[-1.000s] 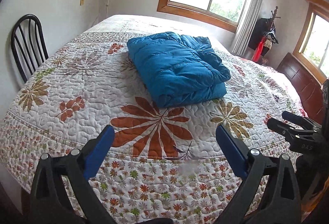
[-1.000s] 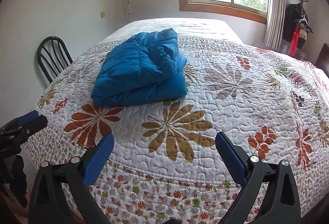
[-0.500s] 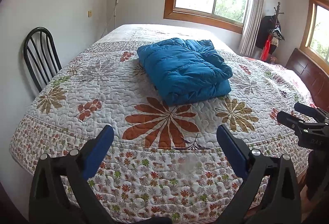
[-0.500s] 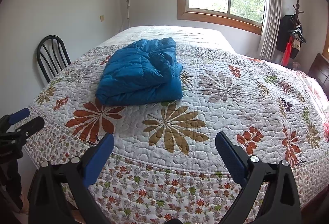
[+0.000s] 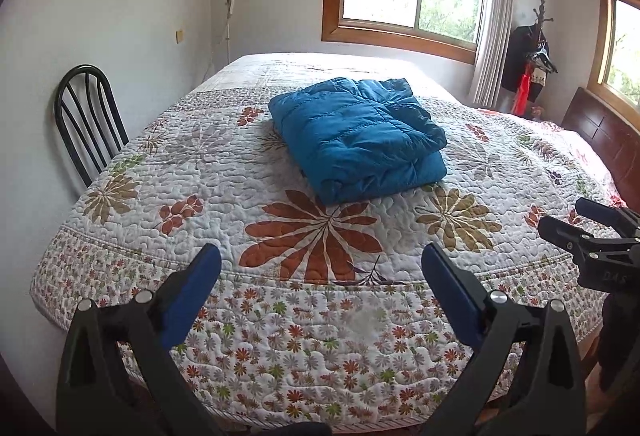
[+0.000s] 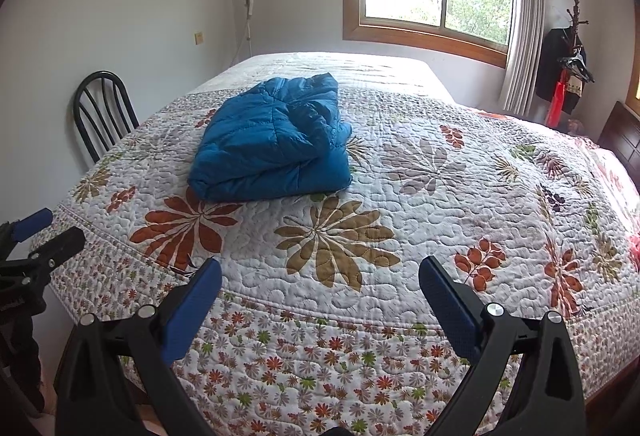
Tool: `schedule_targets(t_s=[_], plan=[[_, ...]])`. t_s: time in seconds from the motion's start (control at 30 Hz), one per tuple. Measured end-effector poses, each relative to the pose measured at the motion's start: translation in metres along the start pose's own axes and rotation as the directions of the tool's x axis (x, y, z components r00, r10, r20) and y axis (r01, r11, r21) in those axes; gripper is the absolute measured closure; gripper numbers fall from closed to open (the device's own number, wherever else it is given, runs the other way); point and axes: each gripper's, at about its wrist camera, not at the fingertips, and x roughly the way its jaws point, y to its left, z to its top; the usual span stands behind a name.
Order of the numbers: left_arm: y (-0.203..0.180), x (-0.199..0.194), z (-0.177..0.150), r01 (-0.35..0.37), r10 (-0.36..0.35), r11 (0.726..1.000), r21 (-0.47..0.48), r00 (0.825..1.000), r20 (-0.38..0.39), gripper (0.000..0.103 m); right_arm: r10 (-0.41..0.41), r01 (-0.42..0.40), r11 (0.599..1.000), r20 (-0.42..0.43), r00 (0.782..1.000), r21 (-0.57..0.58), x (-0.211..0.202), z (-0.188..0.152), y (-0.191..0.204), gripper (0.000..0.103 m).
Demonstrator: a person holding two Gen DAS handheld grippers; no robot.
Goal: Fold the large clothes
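the blue puffer jacket [image 5: 356, 138] lies folded in a compact bundle on the floral quilt [image 5: 224, 172], mid-bed. over the last second both views have drawn back from it. left gripper [image 5: 320, 276] and right gripper [image 6: 320, 276] hang released, empty, at the bed's edge; folding looks finished.

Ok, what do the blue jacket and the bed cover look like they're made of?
The blue jacket looks like smooth, slightly shiny synthetic shell over puffy filling: stitched channels bulge between seams. The bed cover looks like matte quilted cotton or similar, with a printed floral pattern and wavy stitching dimpling its surface.
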Motion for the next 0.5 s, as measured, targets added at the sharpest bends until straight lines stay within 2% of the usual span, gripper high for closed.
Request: schedule_targets(t_s=[0.5], plan=[[-0.0044, -0.0053, -0.0035, -0.036, 0.036, 0.999, -0.014, 0.999, 0.003, 0.003, 0.000, 0.000, 1.000, 0.009, 1.000, 0.000, -0.0051, -0.0031, -0.0065, 0.004]])
